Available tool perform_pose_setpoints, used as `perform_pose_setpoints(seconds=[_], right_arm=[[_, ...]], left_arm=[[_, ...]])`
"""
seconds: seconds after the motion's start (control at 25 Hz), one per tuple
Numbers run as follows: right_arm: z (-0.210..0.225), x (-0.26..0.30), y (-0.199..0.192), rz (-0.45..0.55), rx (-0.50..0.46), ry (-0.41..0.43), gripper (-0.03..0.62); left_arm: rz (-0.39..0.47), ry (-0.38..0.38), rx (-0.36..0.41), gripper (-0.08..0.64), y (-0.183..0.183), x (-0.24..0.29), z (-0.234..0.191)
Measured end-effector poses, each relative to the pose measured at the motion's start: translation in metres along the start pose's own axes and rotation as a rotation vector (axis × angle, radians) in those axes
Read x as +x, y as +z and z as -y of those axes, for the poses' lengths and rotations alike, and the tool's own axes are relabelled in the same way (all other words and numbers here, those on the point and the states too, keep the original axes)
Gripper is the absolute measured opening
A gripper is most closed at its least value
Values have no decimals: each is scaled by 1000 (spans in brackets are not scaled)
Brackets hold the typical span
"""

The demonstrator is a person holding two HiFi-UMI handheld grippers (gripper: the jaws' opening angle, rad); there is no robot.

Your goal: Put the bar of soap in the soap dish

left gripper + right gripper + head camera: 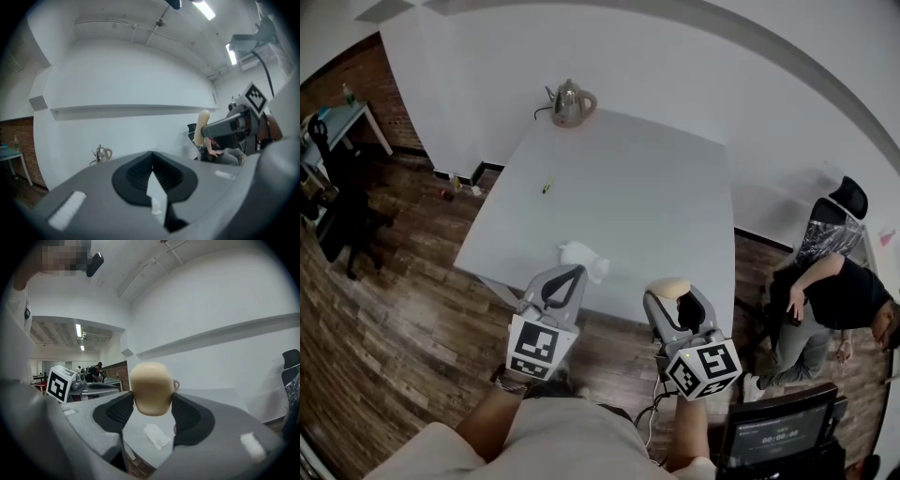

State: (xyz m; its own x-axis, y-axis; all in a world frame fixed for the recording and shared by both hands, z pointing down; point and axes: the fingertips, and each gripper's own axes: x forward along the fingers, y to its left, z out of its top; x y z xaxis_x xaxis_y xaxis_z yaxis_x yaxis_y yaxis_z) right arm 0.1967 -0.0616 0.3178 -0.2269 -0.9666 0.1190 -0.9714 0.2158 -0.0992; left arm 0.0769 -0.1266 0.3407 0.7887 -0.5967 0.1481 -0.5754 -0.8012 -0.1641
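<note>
- Two hand-held grippers are raised over the near edge of the white surface (619, 178), and each carries a cube with black-and-white square markers.
- The right gripper (675, 302) has its fingers pinching the bar of soap (151, 387), a pale cream, rounded bar held up in the air.
- The left gripper (572, 274) has its fingers pressed together at the tips with nothing between them.
- The soap dish (584, 259) is white and lies on the surface near the front edge, apart from the soap.
- A metal kettle (570, 103) stands at the far edge.
- A screen (778, 436) near the seated person (830, 286) shows digits too blurred to read.
</note>
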Motion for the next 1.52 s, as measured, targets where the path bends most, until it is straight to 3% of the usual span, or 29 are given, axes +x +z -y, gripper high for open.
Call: perform_pose_setpoints(seconds=[0.36, 0.76, 1.52], right_arm=[[9, 45, -6, -24, 12, 6, 257], [6, 90, -20, -85, -39, 16, 257], [13, 130, -63, -202, -98, 112, 256]], left_arm=[[-18, 17, -9, 5, -9, 17, -42], [-41, 21, -38, 5, -23, 19, -80], [-128, 22, -76, 5, -61, 34, -83]])
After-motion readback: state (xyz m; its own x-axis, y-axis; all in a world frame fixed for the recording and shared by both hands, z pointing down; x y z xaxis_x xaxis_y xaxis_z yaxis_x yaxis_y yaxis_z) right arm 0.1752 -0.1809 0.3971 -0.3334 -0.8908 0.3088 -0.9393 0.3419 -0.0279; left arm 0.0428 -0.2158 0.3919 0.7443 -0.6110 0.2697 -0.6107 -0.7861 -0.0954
